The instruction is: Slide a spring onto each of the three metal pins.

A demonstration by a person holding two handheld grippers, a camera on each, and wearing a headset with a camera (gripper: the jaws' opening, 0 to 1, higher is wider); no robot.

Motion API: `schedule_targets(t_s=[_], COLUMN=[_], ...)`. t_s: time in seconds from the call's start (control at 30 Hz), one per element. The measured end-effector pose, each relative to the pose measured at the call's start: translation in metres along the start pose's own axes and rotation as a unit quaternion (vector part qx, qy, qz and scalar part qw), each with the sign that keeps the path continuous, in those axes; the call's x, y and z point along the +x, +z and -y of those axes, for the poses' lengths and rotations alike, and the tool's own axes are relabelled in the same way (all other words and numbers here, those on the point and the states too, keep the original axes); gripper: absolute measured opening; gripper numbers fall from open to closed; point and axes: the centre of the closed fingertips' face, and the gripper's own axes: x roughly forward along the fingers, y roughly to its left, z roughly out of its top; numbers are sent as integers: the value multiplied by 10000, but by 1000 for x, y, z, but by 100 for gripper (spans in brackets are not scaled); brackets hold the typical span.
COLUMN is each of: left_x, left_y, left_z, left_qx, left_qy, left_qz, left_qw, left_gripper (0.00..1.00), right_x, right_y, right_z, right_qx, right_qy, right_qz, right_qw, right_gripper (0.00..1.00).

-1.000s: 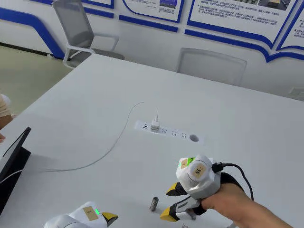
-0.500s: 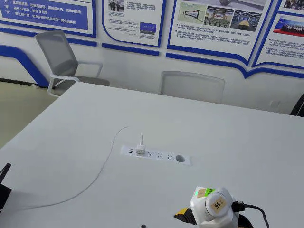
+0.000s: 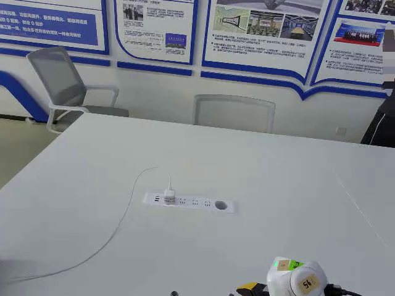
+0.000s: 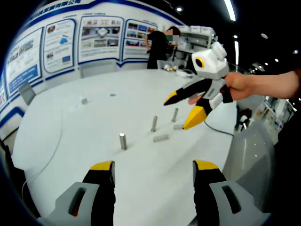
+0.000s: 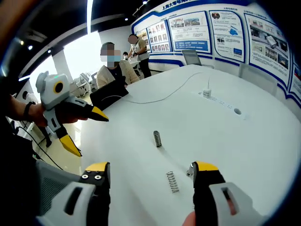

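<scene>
gaping empty, left gripper (image 4: 153, 169) and right gripper (image 5: 150, 176) face 3 upright pins (image 4: 154, 123).

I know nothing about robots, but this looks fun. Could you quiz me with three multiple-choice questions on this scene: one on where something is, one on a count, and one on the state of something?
1. Where is the white charger plugged in?
A. a wall socket
B. the power strip on the table
C. a laptop

2. How many metal pins stand upright on the table?
A. one
B. three
C. five

3. How do the left gripper's jaws stand?
A. open, with nothing between them
B. shut on a spring
C. shut on a pin

Answers:
1 B: in the head view the charger sits at the strip's left end.
2 B: the left gripper view shows three upright pins in a row.
3 A: its two yellow tips stand wide apart, with bare table between them.
</scene>
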Motion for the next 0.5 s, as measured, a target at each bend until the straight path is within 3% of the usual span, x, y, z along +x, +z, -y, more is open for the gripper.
schedule_targets(t_s=[0.5], left_x=[8], left_y=[15], left_z=[-5], left_qx=[7], left_qy=[19], left_qz=[40], left_qw=[10000], left_gripper=[68], right_x=[-37], right_y=[-13], right_z=[11], right_qx=[489], right_qy=[-354], right_qz=[461], right_qw=[9971], right_gripper=[82])
